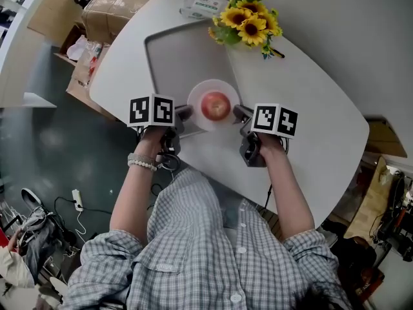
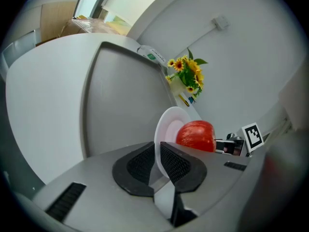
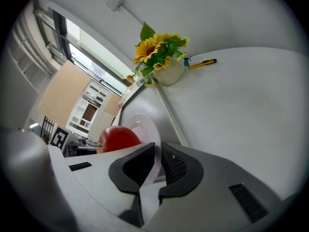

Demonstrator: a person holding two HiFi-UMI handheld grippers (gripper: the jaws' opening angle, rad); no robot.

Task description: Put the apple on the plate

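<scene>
A red apple (image 1: 215, 105) rests in the middle of a small white plate (image 1: 197, 113). My left gripper (image 1: 184, 114) is shut on the plate's left rim, and my right gripper (image 1: 239, 113) is shut on its right rim. In the left gripper view the plate (image 2: 166, 125) stands edge-on between the black pads (image 2: 176, 163), with the apple (image 2: 196, 135) beyond it. In the right gripper view the plate (image 3: 142, 127) is pinched the same way, the apple (image 3: 119, 138) to its left. The plate hangs between both grippers over the white table (image 1: 310, 108).
A pot of sunflowers (image 1: 247, 23) stands at the table's far edge, with a white packet (image 1: 201, 6) beside it. A shallow grey tray area (image 1: 171, 60) lies behind the plate. Cardboard boxes (image 1: 116, 5) and clutter sit on the floor to the left.
</scene>
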